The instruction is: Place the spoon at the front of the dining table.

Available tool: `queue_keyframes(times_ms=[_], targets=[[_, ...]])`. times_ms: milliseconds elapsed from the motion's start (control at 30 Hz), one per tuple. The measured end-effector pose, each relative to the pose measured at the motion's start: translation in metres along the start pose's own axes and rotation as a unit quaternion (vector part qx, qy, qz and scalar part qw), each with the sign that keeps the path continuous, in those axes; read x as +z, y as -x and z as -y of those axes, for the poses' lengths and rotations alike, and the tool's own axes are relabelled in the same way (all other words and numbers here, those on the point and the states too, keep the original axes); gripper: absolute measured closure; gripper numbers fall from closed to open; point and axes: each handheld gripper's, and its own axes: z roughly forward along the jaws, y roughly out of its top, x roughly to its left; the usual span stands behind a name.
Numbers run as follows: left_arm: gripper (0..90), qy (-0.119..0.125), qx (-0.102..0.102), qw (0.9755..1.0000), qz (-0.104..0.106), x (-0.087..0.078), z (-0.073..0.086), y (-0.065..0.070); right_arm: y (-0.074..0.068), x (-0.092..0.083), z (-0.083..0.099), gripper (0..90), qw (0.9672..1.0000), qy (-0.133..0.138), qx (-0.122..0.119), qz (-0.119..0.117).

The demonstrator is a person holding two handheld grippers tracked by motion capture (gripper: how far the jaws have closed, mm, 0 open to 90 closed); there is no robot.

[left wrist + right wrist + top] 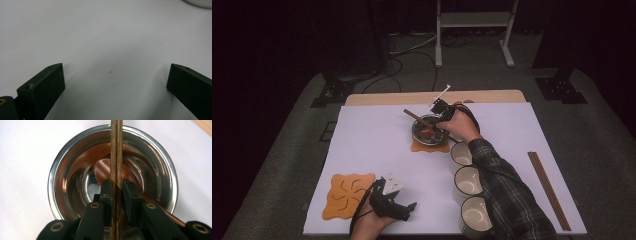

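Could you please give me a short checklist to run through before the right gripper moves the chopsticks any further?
1. Grip: the right gripper has its jaws closed on the chopsticks, one pad on each side. Ok.
2. Pair together: both sticks lie side by side between the pads. Ok.
3. Position: the chopsticks run across the metal bowl, over its middle. Ok.
4. Bowl contents: a reddish-brown spoon lies inside; whether the sticks touch it, cannot tell.
5. Bowl seating: the bowl sits on an orange mat. Ok.
6. Left gripper: open over bare white table cover, holding nothing. Ok.
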Motion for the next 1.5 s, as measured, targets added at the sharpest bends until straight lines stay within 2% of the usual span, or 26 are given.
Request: queue_keyframes(times_ms=[400, 500, 600, 800, 900, 1100, 1233, 1500], targets=[[0.5, 0.0, 0.0, 1.0, 0.0, 0.0, 0.0, 0.0, -0.001, 0.005, -0.011, 76.5, 1.0, -0.004, 0.006, 0.006], [0.5, 0.0, 0.0, 1.0, 0.0, 0.0, 0.0, 0.0, -0.002, 0.002, -0.01, 71.2, 1.0, 0.004, 0.002, 0.004], [0.5, 0.0, 0.0, 1.0, -0.001, 0.0, 0.0, 0.0, -0.002, -0.003, -0.008, 70.6, 0.9999, 0.017, -0.001, 0.002], [0.5, 0.0, 0.0, 1.0, 0.0, 0.0, 0.0, 0.0, 0.003, -0.014, 0.0, 84.2, 0.9995, 0.031, -0.004, 0.01], [0.5, -0.001, 0.0, 1.0, 0.0, 0.0, 0.0, 0.0, 0.008, -0.017, 0.005, 89.3, 0.9995, 0.025, -0.002, 0.017], [0.5, -0.001, 0.0, 1.0, 0.0, 0.0, 0.0, 0.0, 0.012, -0.015, 0.011, 89.5, 0.9998, 0.002, 0.0, 0.019], [0.5, -0.001, 0.0, 1.0, 0.0, 0.0, 0.0, 0.0, 0.01, -0.013, 0.013, 89.5, 0.9998, -0.011, -0.003, 0.016], [0.5, -0.001, 0.0, 1.0, 0.0, 0.0, 0.0, 0.0, 0.006, -0.011, 0.013, 89.5, 0.9997, -0.02, -0.012, 0.009]])
